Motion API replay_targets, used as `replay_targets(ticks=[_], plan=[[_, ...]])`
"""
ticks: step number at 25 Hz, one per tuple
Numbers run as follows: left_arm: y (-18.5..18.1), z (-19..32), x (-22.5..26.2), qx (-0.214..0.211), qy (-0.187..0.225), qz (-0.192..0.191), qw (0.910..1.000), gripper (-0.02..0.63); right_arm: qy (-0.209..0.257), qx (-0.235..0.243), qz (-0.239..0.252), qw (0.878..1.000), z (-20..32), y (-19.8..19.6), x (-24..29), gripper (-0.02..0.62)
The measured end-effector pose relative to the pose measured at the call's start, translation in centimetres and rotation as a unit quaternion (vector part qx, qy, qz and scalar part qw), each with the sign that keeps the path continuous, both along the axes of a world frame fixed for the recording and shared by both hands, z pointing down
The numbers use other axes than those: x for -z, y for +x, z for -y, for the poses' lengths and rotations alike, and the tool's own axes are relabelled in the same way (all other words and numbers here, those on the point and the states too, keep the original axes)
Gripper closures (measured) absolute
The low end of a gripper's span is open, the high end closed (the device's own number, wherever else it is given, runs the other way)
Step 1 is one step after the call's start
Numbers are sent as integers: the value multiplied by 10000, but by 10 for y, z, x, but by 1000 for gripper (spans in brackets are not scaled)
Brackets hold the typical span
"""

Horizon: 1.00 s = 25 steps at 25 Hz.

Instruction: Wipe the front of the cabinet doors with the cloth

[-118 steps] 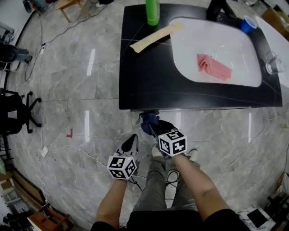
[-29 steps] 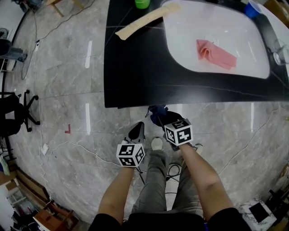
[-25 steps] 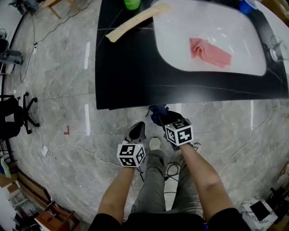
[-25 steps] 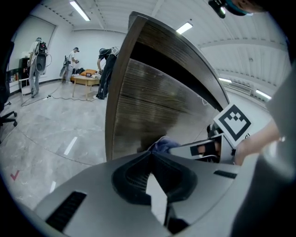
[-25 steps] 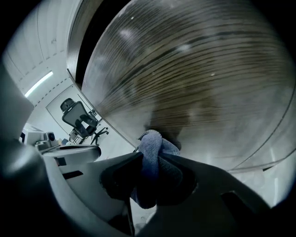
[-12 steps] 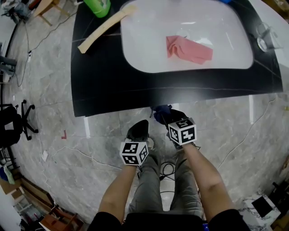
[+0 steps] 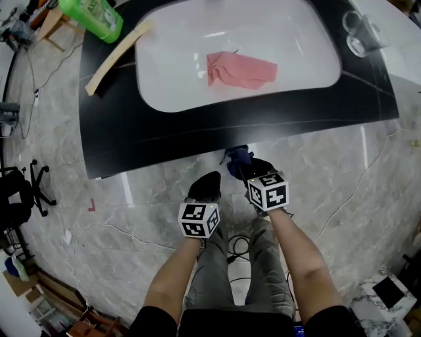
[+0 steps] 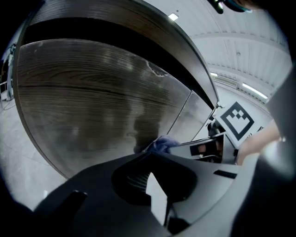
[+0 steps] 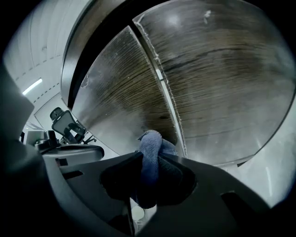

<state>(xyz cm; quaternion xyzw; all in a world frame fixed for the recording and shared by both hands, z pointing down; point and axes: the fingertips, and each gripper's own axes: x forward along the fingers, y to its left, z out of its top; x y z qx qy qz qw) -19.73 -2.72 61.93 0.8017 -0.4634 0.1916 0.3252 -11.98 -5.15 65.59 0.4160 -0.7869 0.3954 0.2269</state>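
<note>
A blue cloth [image 9: 151, 155] is bunched between the jaws of my right gripper [image 9: 149, 172], which is shut on it. The cloth touches the wood-grain cabinet doors close to the seam [image 9: 167, 104] between the left door [image 9: 121, 104] and the right door [image 9: 224, 83]. In the head view the right gripper [image 7: 241, 164] and cloth [image 7: 237, 158] sit just under the black counter's front edge. My left gripper [image 7: 204, 187] hangs beside it, shut and holding nothing. The left gripper view shows the door [image 8: 92, 106] and the cloth [image 8: 162, 143].
The black counter [image 7: 197, 135] overhangs the doors and holds a white sink [image 7: 164, 82] with a pink cloth [image 7: 240, 69] in it. A green bottle [image 7: 92, 16], a wooden strip [image 7: 115, 59] and a glass [image 7: 358, 36] stand on top. Cables [image 7: 238, 245] lie by the person's feet.
The head view has swung forward over the sink, so the counter fills more of the picture. Both grippers stay low under the counter's edge, the right one still holding the blue cloth.
</note>
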Motion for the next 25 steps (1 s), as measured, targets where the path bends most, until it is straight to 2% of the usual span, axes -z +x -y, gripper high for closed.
replay_targets(ticks=[4, 11, 19, 25], plan=[[17, -6, 5, -77, -2, 64, 9999, 597, 85, 46, 215, 9997, -16, 7, 19, 506], [52, -22, 33, -157, 234, 138, 9995, 598, 331, 437, 488, 9973, -58, 25, 62, 506], [85, -45, 82, 161, 576, 124, 9981, 598, 576, 708, 653, 9937, -85, 60, 111, 506], [92, -54, 114, 431, 741, -135, 9962, 597, 913, 756, 605, 9911, -85, 74, 144, 506]])
